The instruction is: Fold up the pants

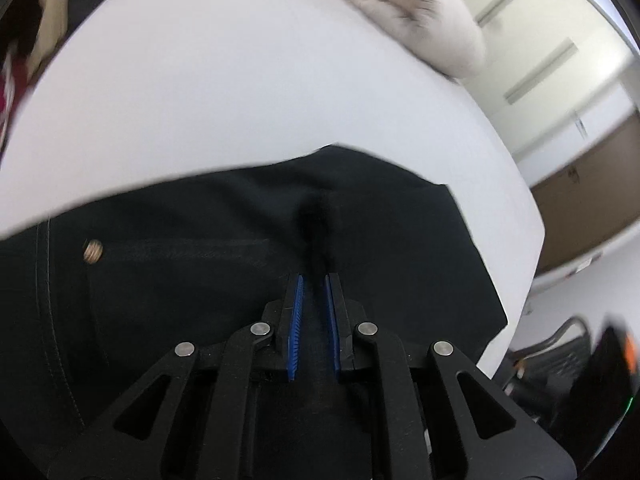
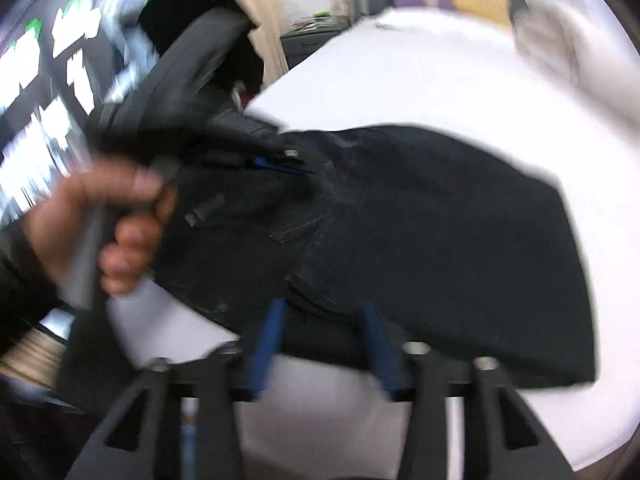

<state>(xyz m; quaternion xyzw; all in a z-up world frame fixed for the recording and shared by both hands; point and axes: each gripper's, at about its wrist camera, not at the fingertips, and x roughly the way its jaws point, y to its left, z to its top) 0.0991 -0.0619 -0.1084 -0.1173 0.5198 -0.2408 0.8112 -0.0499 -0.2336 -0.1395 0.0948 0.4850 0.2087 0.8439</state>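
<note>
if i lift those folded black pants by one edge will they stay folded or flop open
Probably flop: the black pants are soft cloth, lying flat in layers on the white table. The seams and rivet suggest denim, so likely somewhat heavy. They should slide rather than roll if pushed.

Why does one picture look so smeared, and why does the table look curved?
Right wrist view: motion blur smears the hand, the room behind and the right claw; the pants keep only soft edges. Left wrist view: sharper on the left claw and pants, with mild blur on the pale cloth. Both views: the fisheye lens bows the white table and darkens the corners.
</note>
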